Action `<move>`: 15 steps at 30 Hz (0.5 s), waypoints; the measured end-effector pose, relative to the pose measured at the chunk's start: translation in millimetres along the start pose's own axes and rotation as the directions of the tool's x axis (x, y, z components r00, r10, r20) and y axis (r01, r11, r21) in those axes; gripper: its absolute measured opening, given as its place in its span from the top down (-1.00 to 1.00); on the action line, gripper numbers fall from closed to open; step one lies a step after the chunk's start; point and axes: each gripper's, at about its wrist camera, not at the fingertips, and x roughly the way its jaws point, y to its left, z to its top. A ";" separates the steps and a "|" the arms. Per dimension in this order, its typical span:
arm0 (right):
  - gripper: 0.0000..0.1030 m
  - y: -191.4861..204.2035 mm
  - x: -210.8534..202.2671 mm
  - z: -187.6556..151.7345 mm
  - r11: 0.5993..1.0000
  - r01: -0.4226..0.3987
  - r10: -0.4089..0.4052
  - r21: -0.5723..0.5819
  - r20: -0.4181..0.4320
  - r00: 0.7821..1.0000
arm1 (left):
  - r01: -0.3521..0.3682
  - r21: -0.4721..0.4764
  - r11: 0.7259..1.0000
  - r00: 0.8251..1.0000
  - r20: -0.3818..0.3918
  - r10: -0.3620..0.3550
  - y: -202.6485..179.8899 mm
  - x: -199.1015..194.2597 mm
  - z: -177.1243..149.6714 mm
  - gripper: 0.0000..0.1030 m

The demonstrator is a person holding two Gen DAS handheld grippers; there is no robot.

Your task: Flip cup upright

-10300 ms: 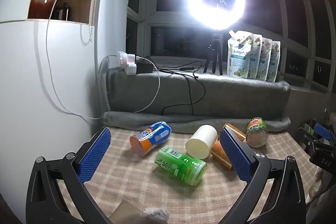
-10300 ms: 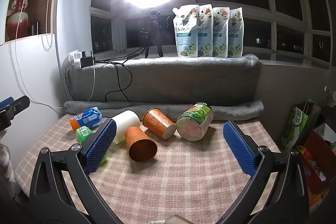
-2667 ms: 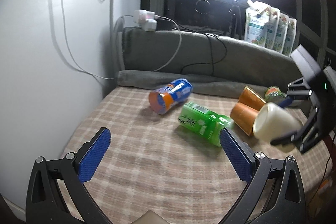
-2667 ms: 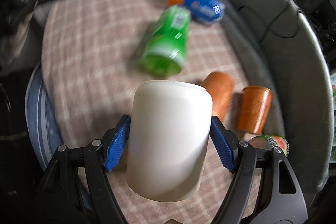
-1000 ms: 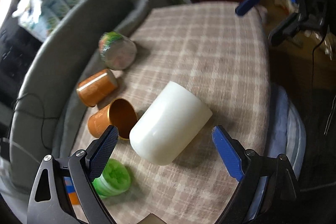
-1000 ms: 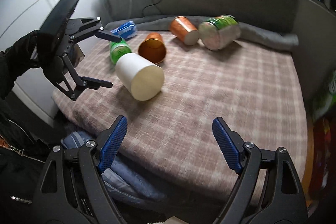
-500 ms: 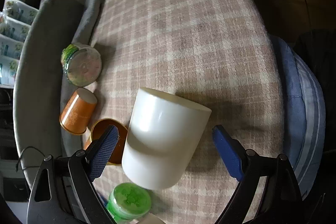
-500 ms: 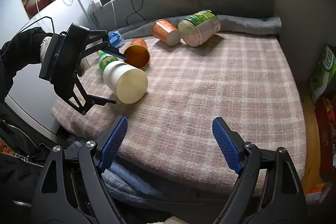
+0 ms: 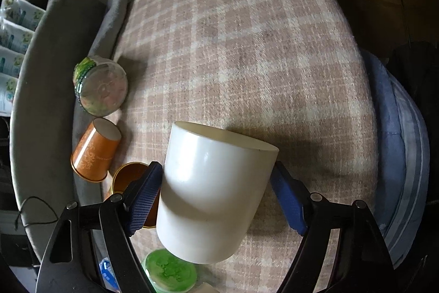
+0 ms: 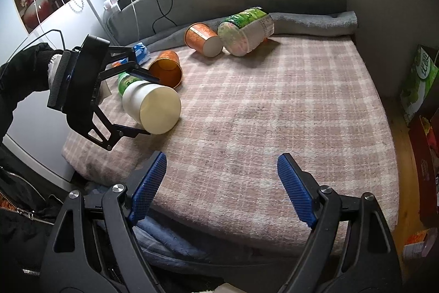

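White cup [image 9: 214, 191] sits on its side between the blue pads [image 9: 144, 199] of the left gripper [image 9: 219, 199], both pads pressed against its wall, so that tool is pinching the cup near the left front edge of the plaid blanket [image 9: 247, 45]. In the right wrist view the cup [image 10: 152, 105] shows its flat closed base toward the camera, and the left gripper [image 10: 137, 103] reaches in from the left, held by a dark-sleeved arm [image 10: 22, 73]; whether the cup touches the blanket [image 10: 274, 114] I cannot tell.

Going left to right from there: a green bottle [image 10: 124, 80] lies just behind the cup, with a blue and orange bottle [image 10: 137, 52] further back. Next comes a copper cup [image 10: 166, 69] on its side, its open mouth facing the front. Beyond it lies an orange paper cup [image 10: 201, 40], also tipped over, touching a clear jar with a green label [image 10: 245, 30] that rests against the grey rolled towel [image 10: 315, 21].

The right gripper [image 10: 219, 188] hangs over the near edge of the blanket, its 2 fingers spread wide with nothing between them.

A green carton [image 10: 417, 81] stands on the floor at the far right.
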 end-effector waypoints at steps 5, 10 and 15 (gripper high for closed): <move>-0.66 0.1 0.7 0.1 1.000 0.003 -0.003 -0.002 0.000 1.000 | 0.000 -0.081 0.997 0.999 0.043 0.003 10.4 -4.4 -0.9 -0.54; -0.66 4.1 3.3 1.7 1.000 0.001 -0.001 -0.011 0.001 1.000 | 0.000 -0.170 0.985 0.996 0.084 0.014 21.7 -12.3 -5.9 -0.53; -0.66 11.4 4.9 4.8 1.000 -0.011 0.012 -0.027 0.008 1.000 | 0.017 -0.283 0.959 0.990 0.141 0.024 32.5 -20.0 -13.3 -0.52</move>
